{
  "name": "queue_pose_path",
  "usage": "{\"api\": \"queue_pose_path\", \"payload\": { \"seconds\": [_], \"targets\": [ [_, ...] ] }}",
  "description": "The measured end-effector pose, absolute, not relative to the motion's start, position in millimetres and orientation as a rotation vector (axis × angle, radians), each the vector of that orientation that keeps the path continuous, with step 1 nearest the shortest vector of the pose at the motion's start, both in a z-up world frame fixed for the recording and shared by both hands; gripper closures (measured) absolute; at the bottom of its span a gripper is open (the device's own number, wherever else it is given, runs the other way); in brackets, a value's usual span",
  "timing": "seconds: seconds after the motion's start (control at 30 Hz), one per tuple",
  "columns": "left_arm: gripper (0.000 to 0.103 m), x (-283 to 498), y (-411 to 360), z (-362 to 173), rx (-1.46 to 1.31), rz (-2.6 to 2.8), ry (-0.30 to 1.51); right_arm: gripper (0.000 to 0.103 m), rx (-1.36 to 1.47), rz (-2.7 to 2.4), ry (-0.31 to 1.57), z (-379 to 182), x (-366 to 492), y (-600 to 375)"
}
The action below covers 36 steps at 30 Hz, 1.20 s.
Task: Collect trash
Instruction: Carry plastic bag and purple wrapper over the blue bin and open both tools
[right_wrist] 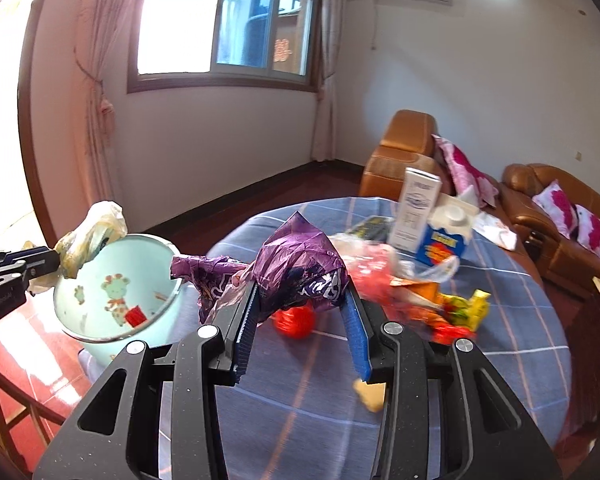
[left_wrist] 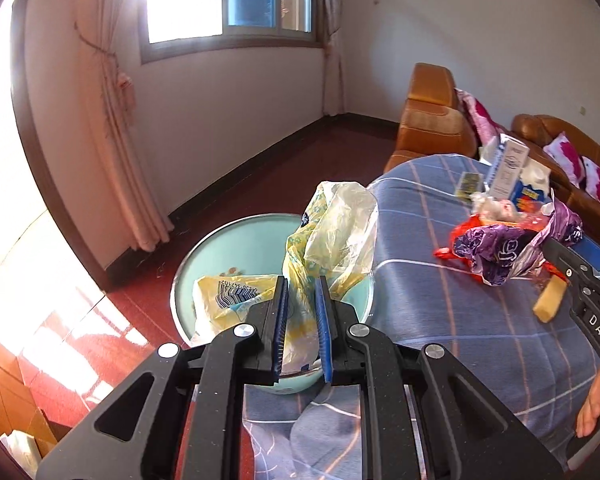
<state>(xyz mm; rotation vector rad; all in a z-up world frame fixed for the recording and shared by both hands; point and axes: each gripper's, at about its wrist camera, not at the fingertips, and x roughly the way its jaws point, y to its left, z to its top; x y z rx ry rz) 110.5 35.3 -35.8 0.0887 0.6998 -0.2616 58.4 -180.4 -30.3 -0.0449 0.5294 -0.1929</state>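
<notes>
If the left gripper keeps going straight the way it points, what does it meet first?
Probably the pale green bin: the left gripper, shut on a yellow plastic bag, points at its open mouth. Depth is uncertain.

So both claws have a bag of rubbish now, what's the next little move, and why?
Probably release the yellow plastic bag: the left gripper pinches it right above the pale green bin, so it should drop in. The right gripper clamps the purple bag over the table.

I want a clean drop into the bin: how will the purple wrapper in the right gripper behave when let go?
The purple wrapper, crumpled thin film, is probably very light and floppy. Its loose tail trails sideways, so it may snag the pale blue bin rim or cling to the pads.
</notes>
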Motion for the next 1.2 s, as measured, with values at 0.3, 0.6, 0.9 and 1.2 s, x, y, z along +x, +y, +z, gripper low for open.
{"api": "queue_pose_path", "payload": {
  "seconds": [0.3, 0.6, 0.9, 1.2],
  "targets": [
    [0.089, 138, 50, -60, 0.064, -0.202, 0.767, 0.062, -0.095, -0.069, 0.572, -47, 110, -122],
    [0.089, 159, 54, -84, 0.087, -0.15, 0.827, 0.061, -0.151, 0.017, 0.654, -75, 148, -83],
    [0.088, 175, 61, -102, 0.079, -0.128, 0.875, 0.054, -0.148, 0.077, 0.74, -99, 175, -71],
    [0.067, 178, 59, -106, 0.095, -0.099, 0.886, 0.047, -0.117, 0.086, 0.744, -99, 178, -76]
  ]
}}
